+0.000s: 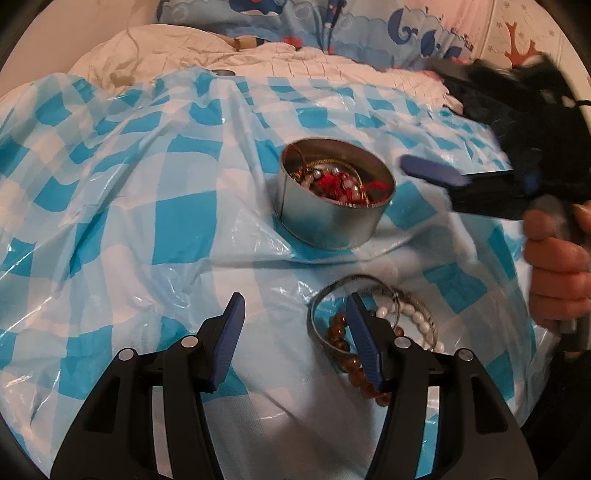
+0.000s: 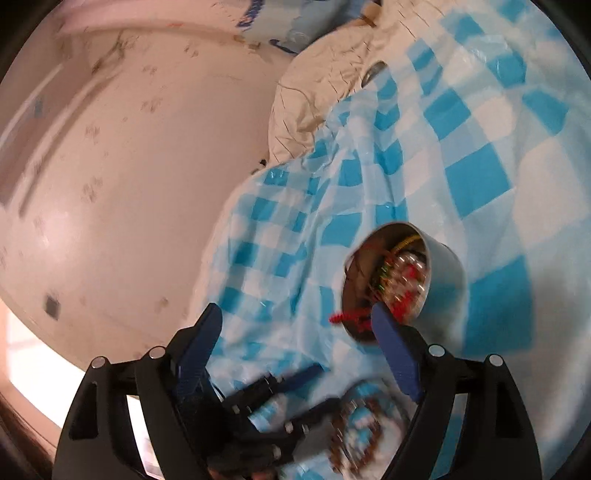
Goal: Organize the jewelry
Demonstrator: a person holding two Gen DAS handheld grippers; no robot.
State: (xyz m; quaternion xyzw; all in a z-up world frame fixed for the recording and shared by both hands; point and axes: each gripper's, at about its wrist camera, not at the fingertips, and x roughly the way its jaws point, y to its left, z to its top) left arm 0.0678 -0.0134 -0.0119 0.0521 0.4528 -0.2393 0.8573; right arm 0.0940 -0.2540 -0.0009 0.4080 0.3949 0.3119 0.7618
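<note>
A round silver tin [image 1: 334, 195] stands on the blue-and-white checked plastic sheet [image 1: 155, 206] and holds a tangle of red, white and gold jewelry [image 1: 341, 182]. In front of it lie a silver bangle [image 1: 321, 325], a brown bead bracelet [image 1: 345, 354] and a white bead bracelet [image 1: 417, 321]. My left gripper [image 1: 295, 332] is open and empty, low over the sheet, its right finger over the bracelets. My right gripper [image 2: 295, 350] is open and empty beside the tin [image 2: 439, 273], and shows blurred in the left wrist view [image 1: 432, 171]. The bracelets [image 2: 354, 428] and the left gripper [image 2: 280, 398] show blurred below it.
A white quilt [image 1: 207, 59] and blue cartoon-print bedding [image 1: 332, 22] lie behind the sheet. A pink wall [image 2: 122, 166] stands to the left in the right wrist view. The person's hand [image 1: 557, 266] holds the right gripper at the right edge.
</note>
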